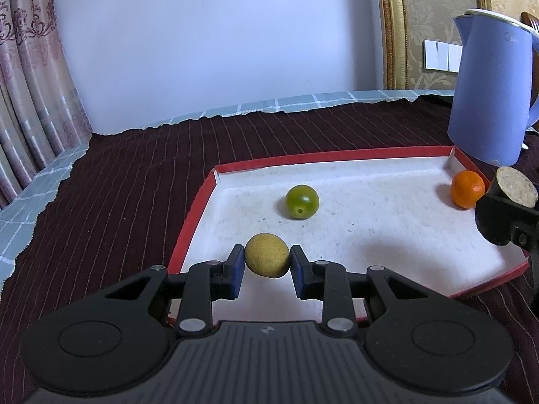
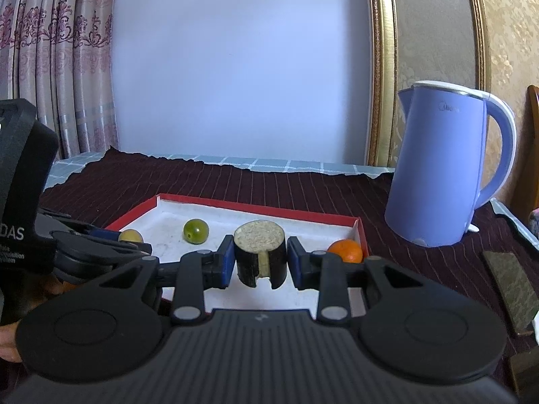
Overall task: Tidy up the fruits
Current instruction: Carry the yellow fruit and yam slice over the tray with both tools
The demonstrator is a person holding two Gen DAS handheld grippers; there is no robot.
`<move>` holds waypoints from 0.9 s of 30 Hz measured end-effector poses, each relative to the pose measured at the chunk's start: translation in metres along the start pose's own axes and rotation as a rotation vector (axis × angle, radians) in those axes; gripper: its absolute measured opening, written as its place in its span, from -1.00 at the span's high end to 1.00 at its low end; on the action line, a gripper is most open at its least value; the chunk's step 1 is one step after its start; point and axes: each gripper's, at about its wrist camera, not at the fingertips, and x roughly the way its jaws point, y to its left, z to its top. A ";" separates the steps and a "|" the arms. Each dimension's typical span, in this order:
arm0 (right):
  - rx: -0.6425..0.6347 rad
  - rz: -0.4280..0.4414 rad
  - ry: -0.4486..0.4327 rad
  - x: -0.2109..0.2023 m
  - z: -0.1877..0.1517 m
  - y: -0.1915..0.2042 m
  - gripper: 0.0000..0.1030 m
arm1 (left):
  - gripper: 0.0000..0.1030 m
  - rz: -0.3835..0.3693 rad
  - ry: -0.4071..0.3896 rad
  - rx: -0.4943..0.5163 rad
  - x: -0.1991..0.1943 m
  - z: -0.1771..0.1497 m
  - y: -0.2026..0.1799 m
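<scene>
The left tongs (image 1: 267, 262) grip a round, matte yellow fruit (image 1: 267, 256) between their blue pads (image 1: 238, 266), one pad pressed against each side. The fruit sits at the fingertips, over the near left part of a shallow red-rimmed tray (image 1: 202, 208) with a white lining. Whether the fruit touches the lining cannot be told from the left wrist view.

Ahead of the left tongs, slightly to their right, a green fruit (image 1: 302, 202) with a small dark spot lies on the tray lining, apart from the held fruit. Far to their right, an orange citrus fruit (image 1: 467, 189) rests in the far right corner of the tray, close to the rim.

The right tongs (image 2: 260, 259) are closed on a short dark cylinder with a pale, grainy cut top (image 2: 260, 256); a pale vertical slot shows in its near side. The cylinder stands upright between the blue pads (image 2: 227, 262), held over the tray interior. The orange citrus fruit lies just beyond the right finger of these tongs. The green fruit lies ahead and to their left, with the left tongs and the yellow fruit further left.

A lilac electric kettle (image 2: 441, 168) stands on the dark striped cloth (image 1: 134, 175) that covers the surface, beyond the tray's far right corner and to the right of both tongs.
</scene>
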 end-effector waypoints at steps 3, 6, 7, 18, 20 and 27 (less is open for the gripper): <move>-0.001 -0.001 -0.001 0.002 0.002 0.000 0.40 | 0.45 0.006 0.002 -0.004 0.004 0.003 0.001; 0.000 -0.002 -0.003 0.004 0.004 -0.001 0.40 | 0.45 0.003 0.000 -0.007 0.006 0.007 0.001; 0.001 -0.002 -0.004 0.005 0.005 -0.001 0.40 | 0.45 0.003 -0.003 -0.007 0.007 0.008 0.001; -0.006 -0.011 -0.019 0.014 0.015 -0.006 0.40 | 0.45 0.009 -0.002 -0.001 0.016 0.018 -0.007; -0.007 -0.012 -0.017 0.016 0.015 -0.006 0.40 | 0.45 0.008 0.002 -0.001 0.018 0.019 -0.009; -0.005 -0.018 -0.009 0.021 0.016 -0.009 0.40 | 0.45 0.005 0.008 0.006 0.023 0.023 -0.012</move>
